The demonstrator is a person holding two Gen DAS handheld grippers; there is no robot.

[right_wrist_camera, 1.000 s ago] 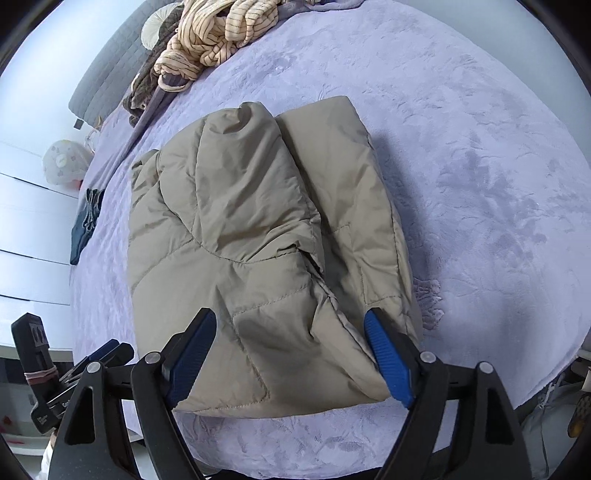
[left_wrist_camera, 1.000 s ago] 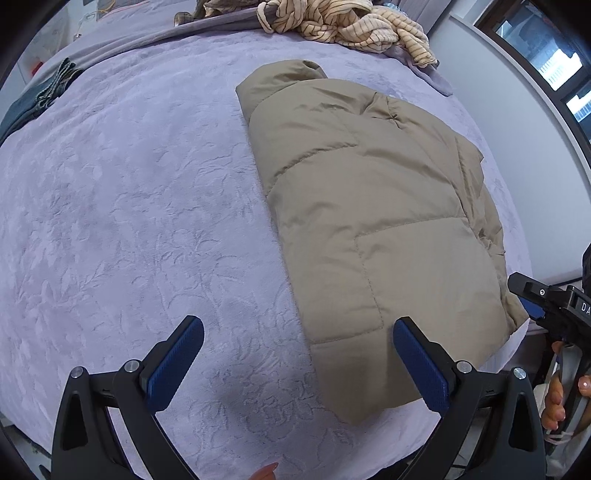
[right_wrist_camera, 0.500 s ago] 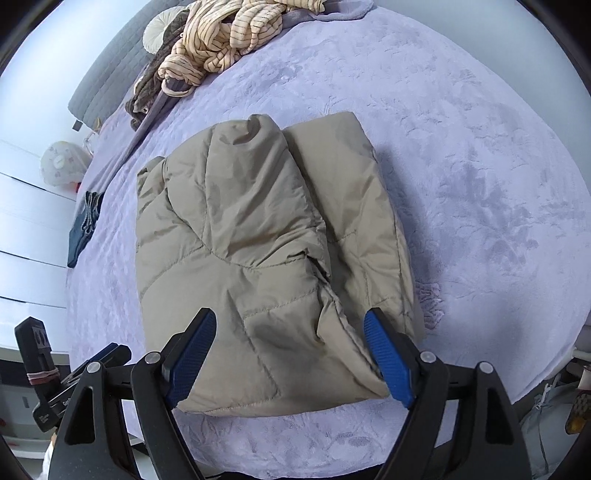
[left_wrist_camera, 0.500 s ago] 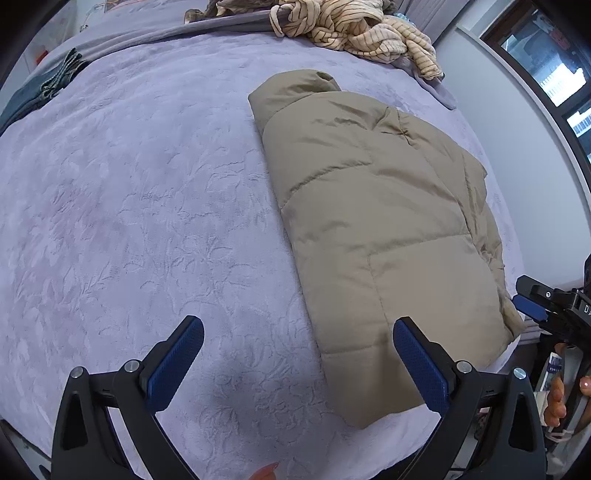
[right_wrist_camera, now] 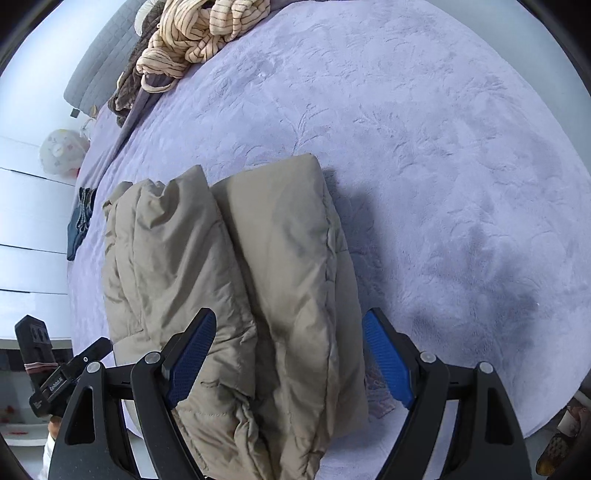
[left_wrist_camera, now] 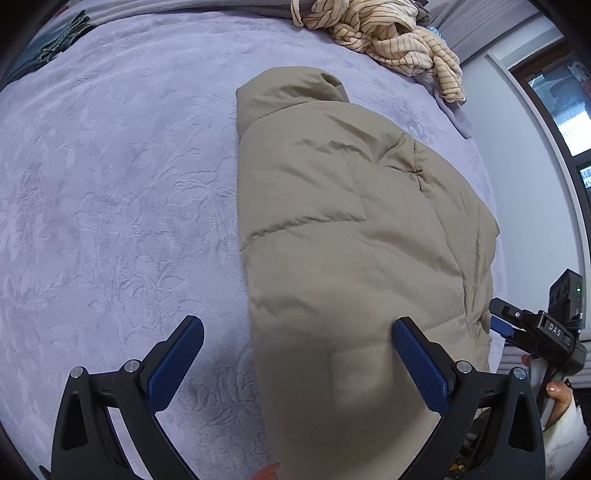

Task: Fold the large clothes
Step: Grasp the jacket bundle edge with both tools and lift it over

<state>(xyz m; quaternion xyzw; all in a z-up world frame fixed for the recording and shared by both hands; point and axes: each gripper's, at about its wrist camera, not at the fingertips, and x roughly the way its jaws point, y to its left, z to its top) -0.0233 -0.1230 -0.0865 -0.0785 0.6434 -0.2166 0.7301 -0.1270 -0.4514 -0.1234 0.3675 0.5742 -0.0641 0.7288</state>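
A tan puffer jacket (left_wrist_camera: 343, 236) lies folded lengthwise on a lilac bedspread (left_wrist_camera: 110, 184), its collar at the far end. My left gripper (left_wrist_camera: 295, 354) is open, its jaws astride the jacket's near left corner. In the right wrist view the jacket (right_wrist_camera: 266, 266) shows as two padded rolls side by side. My right gripper (right_wrist_camera: 288, 350) is open, its jaws astride the jacket's near right part. Each gripper shows at the edge of the other's view: the right one (left_wrist_camera: 532, 332), the left one (right_wrist_camera: 74, 365).
A heap of striped cream clothes (left_wrist_camera: 384, 33) lies at the far end of the bed, also in the right wrist view (right_wrist_camera: 199, 33). Dark folded jeans (right_wrist_camera: 79, 221) lie at the far left edge. A window (left_wrist_camera: 561, 110) and wall are on the right.
Both grippers have moved down and forward onto the jacket's near end. The jacket now fills the space between both pairs of jaws. The jacket has not visibly changed shape.
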